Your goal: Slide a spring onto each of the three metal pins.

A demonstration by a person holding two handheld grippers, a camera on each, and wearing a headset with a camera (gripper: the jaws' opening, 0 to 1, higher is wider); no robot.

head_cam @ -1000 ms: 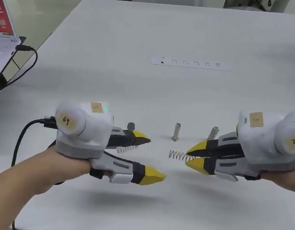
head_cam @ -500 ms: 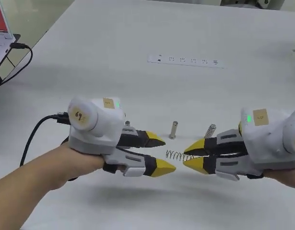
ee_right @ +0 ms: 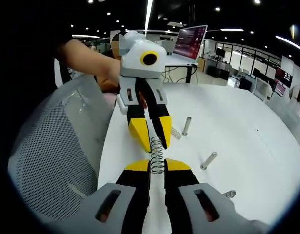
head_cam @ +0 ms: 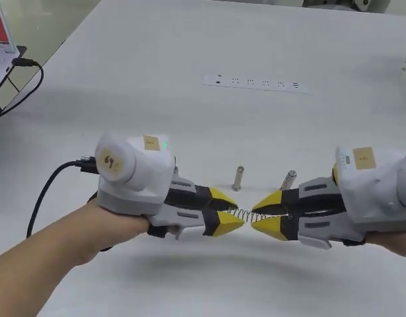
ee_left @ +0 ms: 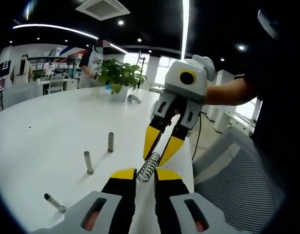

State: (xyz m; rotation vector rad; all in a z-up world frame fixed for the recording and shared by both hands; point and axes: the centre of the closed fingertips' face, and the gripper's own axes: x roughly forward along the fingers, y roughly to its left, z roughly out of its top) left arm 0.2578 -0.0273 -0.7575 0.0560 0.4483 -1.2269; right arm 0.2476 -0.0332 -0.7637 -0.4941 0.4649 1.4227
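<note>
We find the thin coiled steel spring (head_cam: 247,214) low at centre of the head view. It is strung between the left gripper (head_cam: 239,215) on its left and the right gripper (head_cam: 254,216) on its right, each clamped on one end. Above it in the frame stands a bare silver metal pin (head_cam: 239,178). To that pin's right stands a silver metal pin sleeved by a spring (head_cam: 290,179). A flat white power strip (head_cam: 255,83) lies at upper centre on the white table (head_cam: 156,53).

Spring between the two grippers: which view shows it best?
The right gripper view: the spring runs lengthwise mid-frame, coils distinct, from the right gripper to the left gripper. The left gripper view shows it slanted and foreshortened; the head view, a thin short stretch between yellow tips.
</note>
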